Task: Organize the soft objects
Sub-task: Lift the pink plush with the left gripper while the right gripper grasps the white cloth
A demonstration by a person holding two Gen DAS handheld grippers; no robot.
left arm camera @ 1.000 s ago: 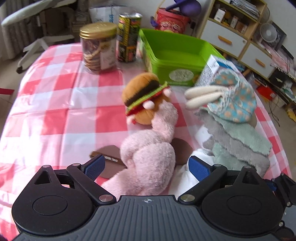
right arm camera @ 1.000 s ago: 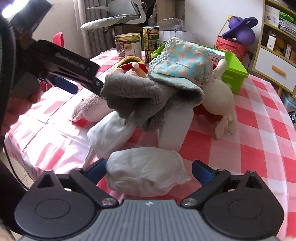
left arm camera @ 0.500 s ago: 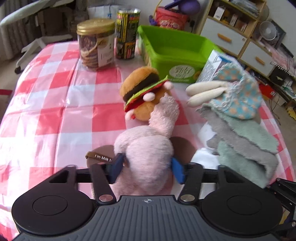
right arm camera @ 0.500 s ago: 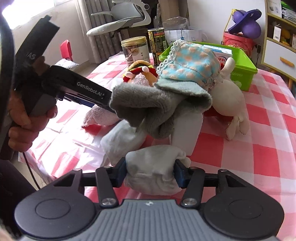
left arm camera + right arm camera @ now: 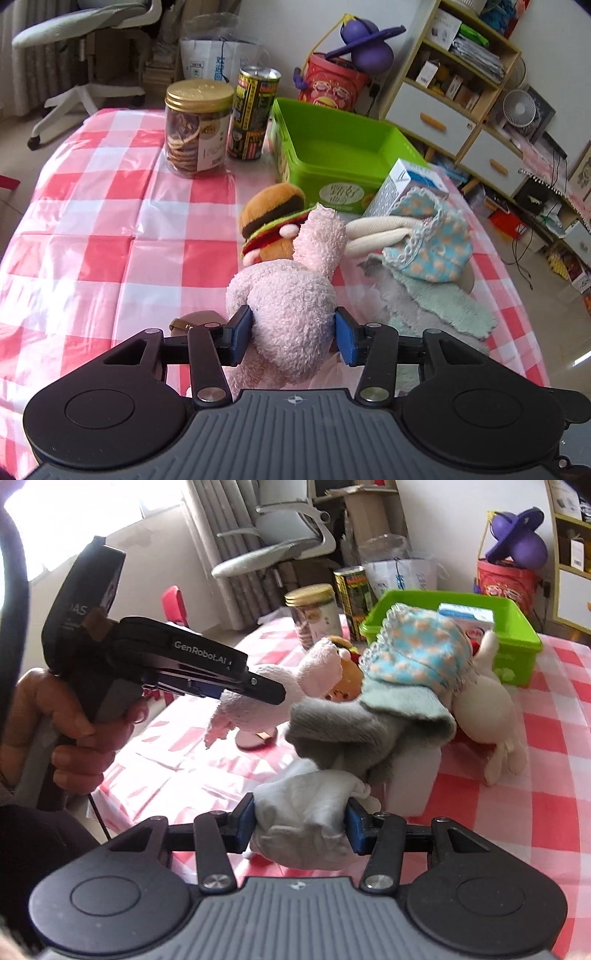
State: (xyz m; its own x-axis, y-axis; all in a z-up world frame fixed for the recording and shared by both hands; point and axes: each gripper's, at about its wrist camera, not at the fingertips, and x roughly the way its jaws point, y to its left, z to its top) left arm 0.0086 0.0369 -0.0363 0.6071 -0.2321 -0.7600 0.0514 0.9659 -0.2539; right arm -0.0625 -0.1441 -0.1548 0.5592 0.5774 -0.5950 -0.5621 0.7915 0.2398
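Both tongs have changed from spread to gripping within the last second. The left tongs [image 5: 293,334], previously wide around the pink plush toy [image 5: 291,295], now pinch its body between the blue pads. The right tongs [image 5: 300,825] have likewise closed on the white cloth bundle [image 5: 306,812], compressing it. Both items appear slightly raised off the bench [image 5: 110,221], so two grasps are secured and transfer can follow, probably to the green bin [image 5: 332,147] at the far side. The plush is fuzzy, pale pink, limbs drooping, just beside the burger plush [image 5: 269,218]. The cloth is crumpled and creased.
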